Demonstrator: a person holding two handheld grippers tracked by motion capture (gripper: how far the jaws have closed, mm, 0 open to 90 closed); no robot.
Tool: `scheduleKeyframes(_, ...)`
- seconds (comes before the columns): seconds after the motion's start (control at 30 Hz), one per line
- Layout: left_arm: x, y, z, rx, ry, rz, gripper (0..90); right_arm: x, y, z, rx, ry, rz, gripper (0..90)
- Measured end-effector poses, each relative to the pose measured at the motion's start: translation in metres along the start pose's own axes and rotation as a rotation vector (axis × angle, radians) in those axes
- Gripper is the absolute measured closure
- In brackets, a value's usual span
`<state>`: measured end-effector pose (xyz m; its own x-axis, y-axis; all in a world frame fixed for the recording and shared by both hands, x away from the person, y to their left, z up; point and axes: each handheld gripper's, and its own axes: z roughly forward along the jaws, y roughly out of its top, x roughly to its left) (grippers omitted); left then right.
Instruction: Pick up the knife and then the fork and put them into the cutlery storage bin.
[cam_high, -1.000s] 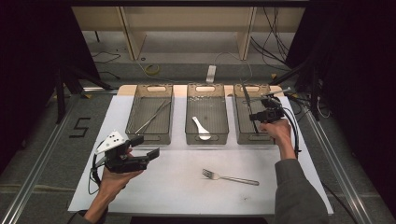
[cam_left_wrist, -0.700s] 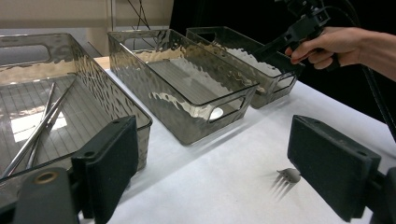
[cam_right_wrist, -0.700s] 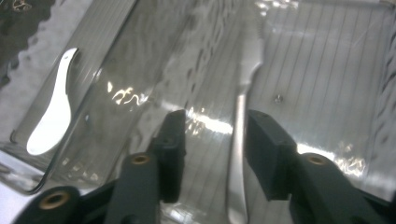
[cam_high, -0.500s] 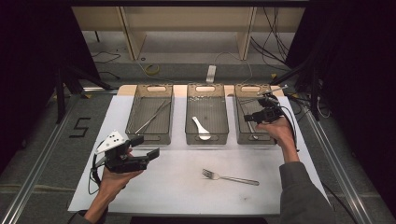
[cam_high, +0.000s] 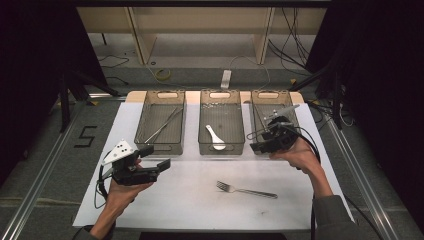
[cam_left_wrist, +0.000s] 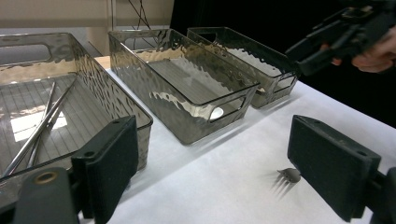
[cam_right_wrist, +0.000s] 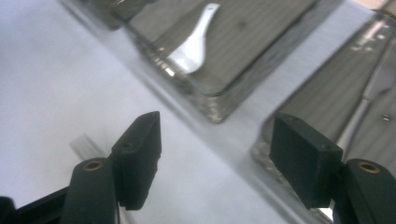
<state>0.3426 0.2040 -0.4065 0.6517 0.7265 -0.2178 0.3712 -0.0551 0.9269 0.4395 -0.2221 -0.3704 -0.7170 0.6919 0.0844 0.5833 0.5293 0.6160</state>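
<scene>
My right gripper (cam_high: 261, 146) has just been opening its jaws, and they now stand spread with nothing between them; in the right gripper view I look past them at white table cover and the near corners of two bins. That gripper hangs over the near end of the right bin (cam_high: 272, 102), in which a slim piece of metal cutlery (cam_right_wrist: 362, 112) lies, too blurred for me to name. My left gripper (cam_high: 156, 167) also has its jaws wide apart and empty, held low over the white mat (cam_high: 165, 200) in front of the left bin (cam_high: 161, 121), which holds a pair of metal chopsticks (cam_high: 161, 125). The middle bin (cam_high: 221, 121) holds a white spoon (cam_high: 216, 138). The fork (cam_high: 245, 190) lies bare on the mat, tines toward my left side, well apart from both grippers and nearer the person than the bins; in the left gripper view its tines (cam_left_wrist: 286, 177) peek out just beside the right-hand jaw. The only writing I can read is a "5" (cam_high: 85, 136) marked on the grey surface left of the mat.
</scene>
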Motion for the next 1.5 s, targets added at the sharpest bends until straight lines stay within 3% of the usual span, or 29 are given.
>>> scheduleKeyframes(0.23, 0.000, 0.000, 0.000, -0.001, 0.001, -0.002, 15.8, 0.028, -0.015, 0.004, 0.027, 0.040, -0.074, 32.5)
scheduleKeyframes(0.47, -0.001, 0.000, 0.000, 0.001, -0.002, 0.003, 15.7, 0.047, -0.021, 0.008, 0.080, 0.063, -0.139, 30.5)
scheduleKeyframes(0.77, -0.001, 0.000, 0.000, 0.002, -0.003, 0.006, 15.7, 0.058, -0.027, 0.018, 0.147, 0.067, -0.184, 35.1)
scheduleKeyframes(1.2, -0.001, 0.000, 0.000, 0.000, -0.001, 0.004, 15.7, 0.065, -0.039, 0.029, 0.240, 0.097, -0.209, 34.8)
scheduleKeyframes(1.5, -0.001, 0.000, -0.001, 0.000, 0.000, 0.006, 15.8, 0.068, -0.048, 0.038, 0.309, 0.088, -0.213, 37.6)
